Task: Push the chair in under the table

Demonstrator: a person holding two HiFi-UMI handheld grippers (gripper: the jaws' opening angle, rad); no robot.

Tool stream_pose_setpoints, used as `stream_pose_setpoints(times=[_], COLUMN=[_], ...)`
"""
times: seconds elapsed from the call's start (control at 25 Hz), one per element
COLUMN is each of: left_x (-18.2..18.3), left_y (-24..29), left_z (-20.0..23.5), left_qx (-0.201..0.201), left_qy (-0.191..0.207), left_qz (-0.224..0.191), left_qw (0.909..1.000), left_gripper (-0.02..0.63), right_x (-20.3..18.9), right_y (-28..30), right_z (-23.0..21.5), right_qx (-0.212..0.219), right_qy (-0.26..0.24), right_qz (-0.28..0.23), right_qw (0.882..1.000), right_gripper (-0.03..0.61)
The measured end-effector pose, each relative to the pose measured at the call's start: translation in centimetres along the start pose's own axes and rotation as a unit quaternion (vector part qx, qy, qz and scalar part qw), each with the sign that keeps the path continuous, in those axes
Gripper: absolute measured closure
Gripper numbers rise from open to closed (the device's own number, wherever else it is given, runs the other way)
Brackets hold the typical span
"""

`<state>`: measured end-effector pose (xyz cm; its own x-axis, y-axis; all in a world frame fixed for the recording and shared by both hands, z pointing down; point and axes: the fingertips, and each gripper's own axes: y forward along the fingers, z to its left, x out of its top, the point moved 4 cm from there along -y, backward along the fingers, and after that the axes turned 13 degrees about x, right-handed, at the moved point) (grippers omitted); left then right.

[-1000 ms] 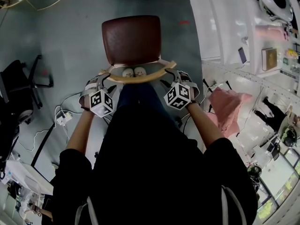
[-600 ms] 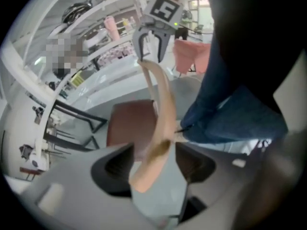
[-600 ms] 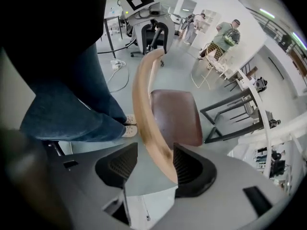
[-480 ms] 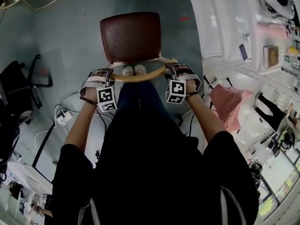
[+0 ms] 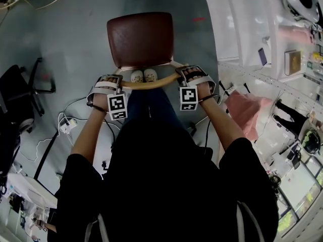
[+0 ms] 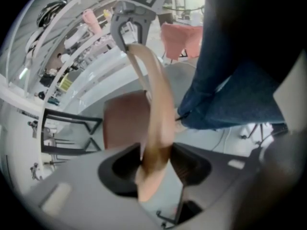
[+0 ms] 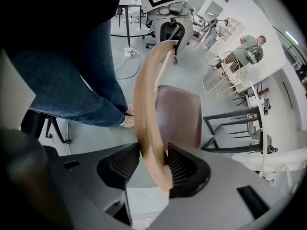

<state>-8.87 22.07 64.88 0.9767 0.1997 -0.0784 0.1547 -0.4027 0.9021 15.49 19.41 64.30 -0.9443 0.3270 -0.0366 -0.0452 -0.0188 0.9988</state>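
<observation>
The chair has a brown seat [image 5: 140, 38] and a curved wooden backrest [image 5: 149, 83], and it stands on the grey floor left of the white table [image 5: 237, 29]. My left gripper [image 5: 108, 82] points steeply down over the backrest's left end. Its jaws are closing, and the rail [image 6: 156, 123] fills the gap between the pads. My right gripper [image 5: 192, 75] grips the right end, with the rail [image 7: 148, 104] pinched between its ribbed pads. The left gripper view shows the right gripper [image 6: 129, 20] at the rail's far end.
My own legs and pale shoes [image 5: 144, 75] stand just behind the backrest. A black office chair [image 5: 20, 95] and cables with a power strip [image 5: 65, 127] lie to the left. A pink cloth [image 5: 245, 112] hangs at the right, beside the table edge.
Both grippers have sunk onto the ends of the backrest and rolled, so their marker cubes face up. The left jaws have narrowed around the rail. The chair has stayed put.
</observation>
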Motion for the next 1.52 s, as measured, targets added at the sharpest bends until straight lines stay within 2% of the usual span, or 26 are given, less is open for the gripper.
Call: stream_pose_setpoints(times=[0.52,1.52], left_x=[-2.6,-7.8], left_y=[1.6,6.8], left_z=[3.2,15.1], left_qx=[0.022,0.050], left_qy=[-0.007,-0.003], left_qz=[0.046,0.065], left_qw=[0.9987,0.9966], left_gripper=[0.413,0.411], right_x=[0.7,-0.9], right_y=[-0.1,0.2], right_z=[-3.6,-16.3], right_qx=[-0.014,-0.034], right_qy=[0.013,0.067], right_qz=[0.002,0.042], right_qw=[1.000,0.996], right_gripper=[0.391,0.391])
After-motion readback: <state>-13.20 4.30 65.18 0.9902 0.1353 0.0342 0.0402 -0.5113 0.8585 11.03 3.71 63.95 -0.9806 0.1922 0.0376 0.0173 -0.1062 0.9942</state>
